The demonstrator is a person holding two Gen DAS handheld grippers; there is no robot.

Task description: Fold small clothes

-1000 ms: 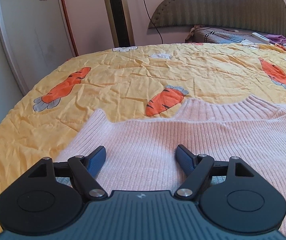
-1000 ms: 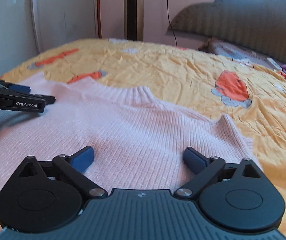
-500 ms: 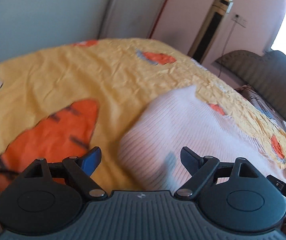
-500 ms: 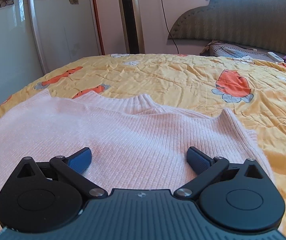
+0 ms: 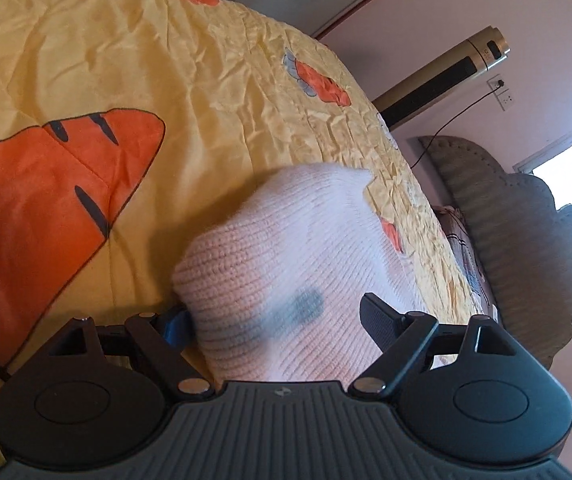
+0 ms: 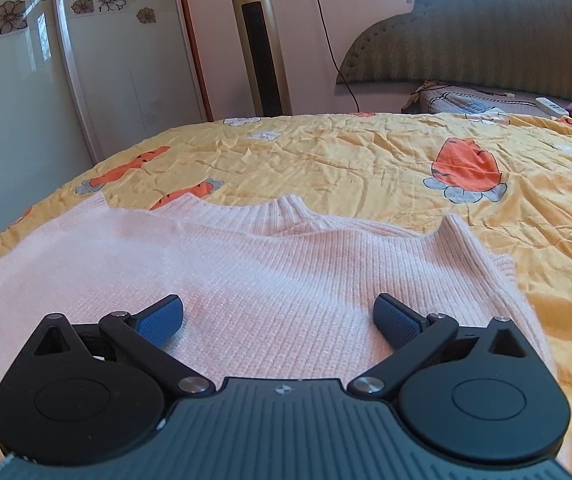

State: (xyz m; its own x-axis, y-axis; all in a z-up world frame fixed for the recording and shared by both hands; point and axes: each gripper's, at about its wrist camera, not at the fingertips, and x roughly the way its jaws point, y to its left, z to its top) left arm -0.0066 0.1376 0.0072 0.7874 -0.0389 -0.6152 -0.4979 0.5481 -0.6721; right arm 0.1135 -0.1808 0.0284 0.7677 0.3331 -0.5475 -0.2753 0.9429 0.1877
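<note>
1. So far little folding shows: the pink sweater (image 6: 270, 264) lies spread flat on the yellow bedspread (image 6: 345, 152), near its front edge, with the collar pointing toward the far edge where the headboard (image 6: 485, 36) stands.
2. One side part near the right edge looks turned in already, though I cannot tell if that is a finished fold.
3. In the left wrist view, the left gripper (image 5: 274, 314) sits at the sweater's left end, jaws spread wide; they have just been opening, and knit lies between them, not pinched.
4. Over the sweater's middle, the right gripper (image 6: 280, 320) hangs with jaws wide apart, holding nothing.
5. Judging from this, the main folds remain to be done.
</note>
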